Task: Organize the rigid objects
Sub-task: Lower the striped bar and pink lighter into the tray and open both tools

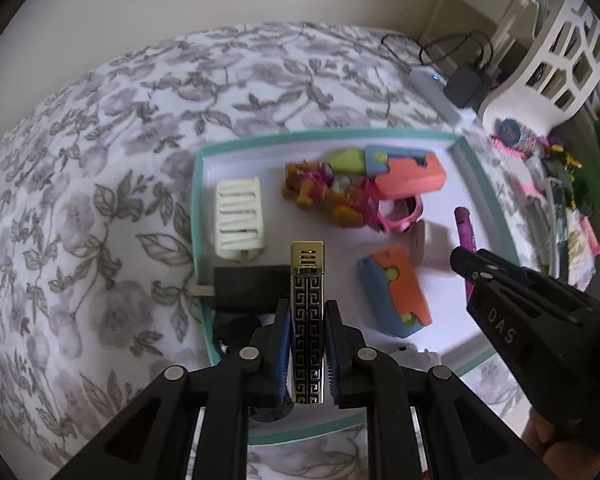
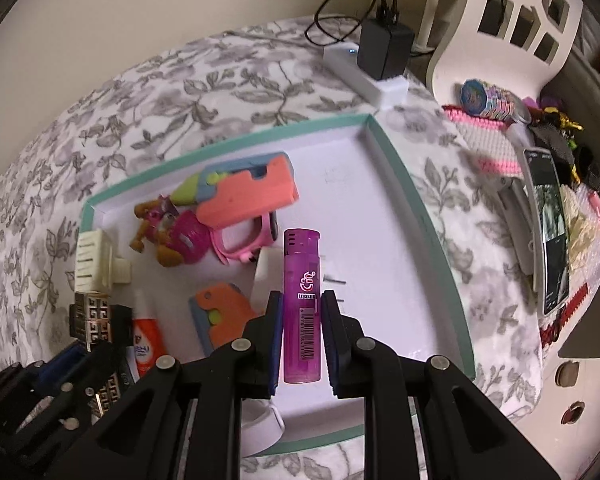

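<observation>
My left gripper (image 1: 308,312) is shut on a gold and black patterned lighter (image 1: 307,280), held upright over the near left part of a teal-rimmed white tray (image 1: 198,208). My right gripper (image 2: 301,304) is shut on a translucent purple lighter (image 2: 301,264), held over the middle of the tray (image 2: 420,208). In the tray lie a cream slotted block (image 1: 240,216), an orange and blue toy gun (image 1: 408,172), a brown toy dog (image 1: 324,200), a small orange and blue piece (image 1: 396,292) and a black box (image 1: 248,288). In the left wrist view the right gripper (image 1: 466,268) enters from the right.
The tray rests on a floral cloth (image 1: 100,160). A white power strip with a black adapter (image 2: 384,48) lies behind the tray. A white chair (image 2: 512,20) stands at the back right. A phone (image 2: 548,232) and pink clutter crowd the right side. A glue tube (image 2: 146,344) lies near the left gripper.
</observation>
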### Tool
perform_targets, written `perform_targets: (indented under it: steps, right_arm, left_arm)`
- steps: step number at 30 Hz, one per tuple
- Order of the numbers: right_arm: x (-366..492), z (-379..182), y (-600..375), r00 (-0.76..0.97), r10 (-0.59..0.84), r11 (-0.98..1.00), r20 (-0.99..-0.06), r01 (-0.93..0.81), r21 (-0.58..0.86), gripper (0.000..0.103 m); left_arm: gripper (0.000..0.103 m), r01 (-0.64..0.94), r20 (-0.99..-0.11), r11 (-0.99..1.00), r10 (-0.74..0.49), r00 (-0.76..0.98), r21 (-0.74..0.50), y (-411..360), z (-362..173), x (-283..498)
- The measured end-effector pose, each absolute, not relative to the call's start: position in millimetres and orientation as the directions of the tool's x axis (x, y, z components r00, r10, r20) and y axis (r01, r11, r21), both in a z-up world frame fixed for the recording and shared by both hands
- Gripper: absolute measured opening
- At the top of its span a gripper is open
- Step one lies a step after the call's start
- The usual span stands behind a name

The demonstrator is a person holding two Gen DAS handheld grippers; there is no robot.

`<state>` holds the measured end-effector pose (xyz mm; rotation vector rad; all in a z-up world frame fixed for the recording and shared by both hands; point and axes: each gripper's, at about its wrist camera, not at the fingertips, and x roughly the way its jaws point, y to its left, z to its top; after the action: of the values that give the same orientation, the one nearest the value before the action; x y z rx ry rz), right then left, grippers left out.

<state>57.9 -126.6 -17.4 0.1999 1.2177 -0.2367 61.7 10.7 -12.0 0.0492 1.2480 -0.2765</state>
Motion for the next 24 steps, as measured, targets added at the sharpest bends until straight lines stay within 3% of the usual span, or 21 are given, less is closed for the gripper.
perform_targets:
  steps: [8,12,17,21,24]
  right_arm:
    - [56.2,-16.7,-130.6,0.332,-0.043,0.955,-0.942,0.292,0.059,0.02]
    - [56.5,-9.6,-127.6,0.352,-0.038,0.956,-0.935,0.284,0.069,0.02]
    - [55.8,-2.6,-124.4,0.376,-0.032,0.958,-0.926,0.276,0.079,0.02]
    - [55.8,-1.8,-120.1,0.381,-0.029,0.959,-0.924,0.27,0.081,0.022]
    - [55.6,-0.8,-114.1,0.388,-0.026,0.962,-0.921,0.26,0.083,0.032]
  left_arm:
    - [0.02,0.211,-0.943,0.97,-0.182,0.279,-0.125,13.4,-17.5,62.4]
    - [0.049,0.181,-0.932,0.972,-0.198,0.305,-0.147,24.2,-7.5,64.4]
    - [0.052,0.135,-0.913,0.978,-0.198,0.356,-0.159,45.7,8.0,67.1]
    - [0.064,0.087,-0.906,0.986,-0.163,0.39,-0.14,65.1,12.4,69.7]
    - [0.073,0.045,-0.906,0.991,-0.131,0.402,-0.124,81.0,12.4,72.8]
